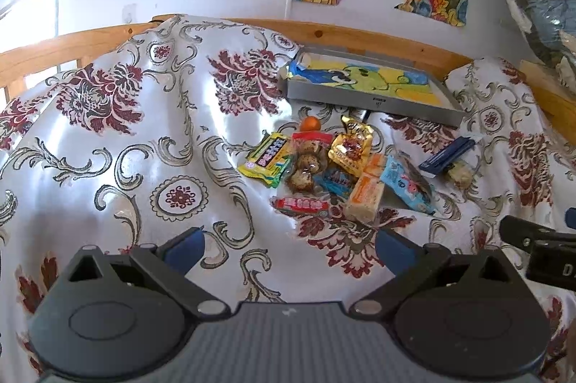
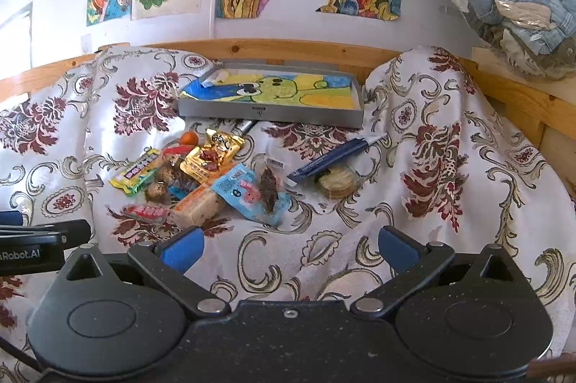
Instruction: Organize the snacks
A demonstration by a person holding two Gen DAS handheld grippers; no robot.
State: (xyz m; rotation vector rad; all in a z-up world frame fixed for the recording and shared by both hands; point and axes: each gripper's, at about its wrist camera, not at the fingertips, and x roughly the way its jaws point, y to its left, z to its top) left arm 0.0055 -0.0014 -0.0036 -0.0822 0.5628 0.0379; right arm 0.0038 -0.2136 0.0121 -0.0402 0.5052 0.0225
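Right wrist: both grippers [image 2: 289,248] wide open, empty; snacks [image 2: 201,178] before tray [image 2: 270,111].

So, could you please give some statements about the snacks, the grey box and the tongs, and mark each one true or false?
1. Both the left tongs and the right tongs are open and hold nothing. True.
2. The snacks are already inside the grey box. False: the snack pile lies on the cloth in front of it.
3. The dark blue packet lies apart from the pile. True.
4. The box holds no picture. False: a colourful drawing lies in it.
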